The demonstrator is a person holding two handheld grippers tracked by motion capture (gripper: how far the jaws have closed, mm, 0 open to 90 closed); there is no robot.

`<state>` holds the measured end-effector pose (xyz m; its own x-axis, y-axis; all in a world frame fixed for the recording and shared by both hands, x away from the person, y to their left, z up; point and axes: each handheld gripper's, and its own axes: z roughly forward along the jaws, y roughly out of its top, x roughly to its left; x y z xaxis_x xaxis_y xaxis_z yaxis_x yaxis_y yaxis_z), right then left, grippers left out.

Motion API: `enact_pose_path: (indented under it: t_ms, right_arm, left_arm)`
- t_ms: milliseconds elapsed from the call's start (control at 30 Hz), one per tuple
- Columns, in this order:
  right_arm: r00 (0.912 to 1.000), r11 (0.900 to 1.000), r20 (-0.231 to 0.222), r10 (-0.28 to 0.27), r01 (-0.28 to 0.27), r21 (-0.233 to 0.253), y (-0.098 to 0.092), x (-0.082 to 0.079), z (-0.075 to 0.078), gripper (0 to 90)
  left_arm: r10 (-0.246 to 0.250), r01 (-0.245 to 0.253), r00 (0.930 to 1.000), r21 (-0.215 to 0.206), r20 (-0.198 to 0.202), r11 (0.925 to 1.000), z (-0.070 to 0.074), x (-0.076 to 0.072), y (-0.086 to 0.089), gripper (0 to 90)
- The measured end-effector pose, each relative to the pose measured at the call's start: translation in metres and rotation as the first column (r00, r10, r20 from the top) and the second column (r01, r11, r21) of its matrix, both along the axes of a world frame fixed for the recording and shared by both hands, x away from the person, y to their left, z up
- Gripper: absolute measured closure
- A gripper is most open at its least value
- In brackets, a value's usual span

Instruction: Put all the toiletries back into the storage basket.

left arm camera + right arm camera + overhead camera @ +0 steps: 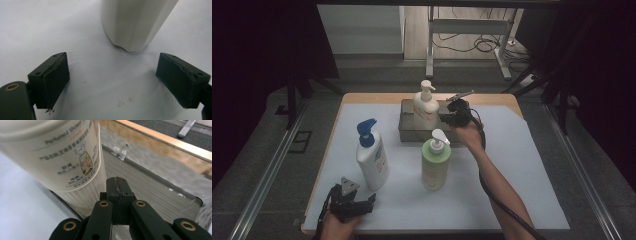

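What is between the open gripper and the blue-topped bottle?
Nothing. In the left gripper view, bare white mat runs from the left gripper to the bottle.

Lighting: dim and cool in the high view, surroundings beyond the table (522, 170) nearly black; soft shadow under the white bottle (135, 22); cream bottle (62, 155) blurred up close; dull glare on the metal tray (160, 187) behind it

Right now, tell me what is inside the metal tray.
A cream pump bottle stands in the metal tray; the right gripper is beside it. The green bottle covers the tray's front.
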<state>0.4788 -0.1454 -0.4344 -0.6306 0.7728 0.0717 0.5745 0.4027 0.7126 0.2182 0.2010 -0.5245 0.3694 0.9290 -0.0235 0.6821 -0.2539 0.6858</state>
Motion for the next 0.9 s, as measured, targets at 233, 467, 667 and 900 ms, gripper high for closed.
enact_pose_path:
  t_ms: [233, 467, 667, 900]
  right_arm:
    - [0.9997, 1.000, -0.025, 0.003, -0.003, -0.014, 0.009, 0.005, -0.010, 89.8]
    - [0.9985, 1.000, -0.055, -0.003, 0.002, -0.009, 0.011, 0.009, -0.016, 89.8]
    - [0.9979, 1.000, -0.064, 0.007, -0.007, -0.001, 0.013, 0.010, -0.018, 89.8]
    - [0.9972, 1.000, -0.071, 0.023, -0.023, 0.003, 0.020, 0.010, -0.018, 89.8]
  left_arm:
    - [0.001, -0.001, 1.0000, 0.000, 0.000, 1.0000, 0.000, 0.000, 0.000, 11.3]
    - [0.001, -0.001, 1.0000, 0.000, 0.000, 1.0000, 0.000, 0.000, 0.000, 11.2]
    - [0.001, -0.001, 1.0000, 0.000, 0.000, 1.0000, 0.000, 0.000, 0.000, 11.3]
    - [0.000, 0.000, 1.0000, -0.001, 0.000, 1.0000, 0.000, 0.000, 0.000, 11.2]
